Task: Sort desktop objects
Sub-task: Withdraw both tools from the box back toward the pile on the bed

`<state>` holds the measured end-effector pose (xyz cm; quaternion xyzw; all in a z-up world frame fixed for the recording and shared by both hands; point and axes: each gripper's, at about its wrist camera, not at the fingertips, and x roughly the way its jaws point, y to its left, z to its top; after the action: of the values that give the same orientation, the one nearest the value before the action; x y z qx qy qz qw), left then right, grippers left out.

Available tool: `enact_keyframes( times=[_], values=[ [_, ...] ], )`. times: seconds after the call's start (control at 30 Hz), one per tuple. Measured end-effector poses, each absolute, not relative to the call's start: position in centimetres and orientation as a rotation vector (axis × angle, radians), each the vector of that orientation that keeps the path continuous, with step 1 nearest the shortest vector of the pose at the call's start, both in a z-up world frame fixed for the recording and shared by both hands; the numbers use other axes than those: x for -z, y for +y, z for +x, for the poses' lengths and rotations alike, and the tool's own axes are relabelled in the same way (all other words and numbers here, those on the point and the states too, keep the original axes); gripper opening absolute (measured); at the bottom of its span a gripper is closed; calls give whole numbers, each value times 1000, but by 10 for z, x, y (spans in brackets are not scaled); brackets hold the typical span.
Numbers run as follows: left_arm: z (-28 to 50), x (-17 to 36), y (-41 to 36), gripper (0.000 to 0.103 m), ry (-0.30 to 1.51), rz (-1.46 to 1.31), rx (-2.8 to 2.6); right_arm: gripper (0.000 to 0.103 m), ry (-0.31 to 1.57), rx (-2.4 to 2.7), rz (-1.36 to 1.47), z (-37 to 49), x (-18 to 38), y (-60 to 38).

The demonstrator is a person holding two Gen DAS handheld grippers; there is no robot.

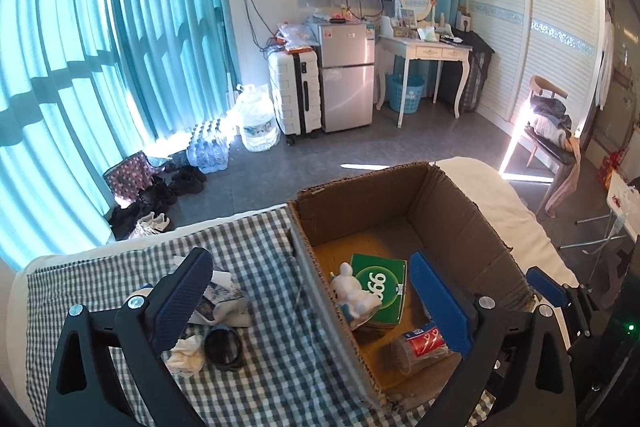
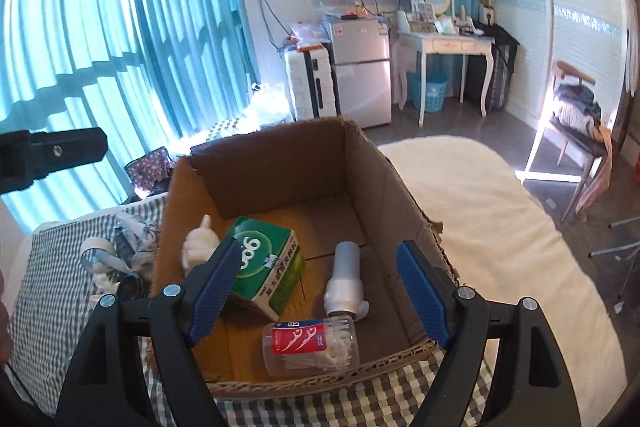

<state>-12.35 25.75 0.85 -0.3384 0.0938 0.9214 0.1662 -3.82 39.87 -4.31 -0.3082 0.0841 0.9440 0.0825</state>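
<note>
two grippers hang over a cardboard box [image 2: 280,163] that sits on a checked cloth [image 1: 260,367]. the left gripper [image 1: 316,303] has its jaws spread wide and grasps nothing; its left finger [image 1: 182,301] is over the cloth, its right finger [image 1: 440,307] over the inside of the box, and the box's near wall runs between them. the right gripper [image 2: 320,291] is also released and empty, both fingers above the box.

between the right gripper's fingers lie a grey cylindrical device [image 2: 344,283] and a clear floss-pick jar [image 2: 310,345] with a red label, on its side. a green carton [image 2: 268,263] lies partly behind its left finger, with a white figurine [image 2: 200,243] beyond that finger.

by the left gripper's left finger, on the cloth, lie crumpled paper [image 1: 186,353], a dark ring-shaped item [image 1: 224,347] and a torn packet [image 1: 220,301].
</note>
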Motion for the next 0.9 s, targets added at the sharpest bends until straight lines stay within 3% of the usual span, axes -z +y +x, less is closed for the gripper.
enact_keyframes(
  times=[0.17, 0.53, 0.9],
  values=[
    [-107, -27, 231, 103, 239, -934, -2655, 84, 207, -2852, -903, -26, 23, 388],
    [-75, -61, 160, 103, 151, -874, -2717, 102, 190, -2963, -842, 6, -25, 350],
    [-50, -82, 72, 103, 80, -808, -2853, 103, 170, -3069, -801, 20, -53, 292]
  ],
)
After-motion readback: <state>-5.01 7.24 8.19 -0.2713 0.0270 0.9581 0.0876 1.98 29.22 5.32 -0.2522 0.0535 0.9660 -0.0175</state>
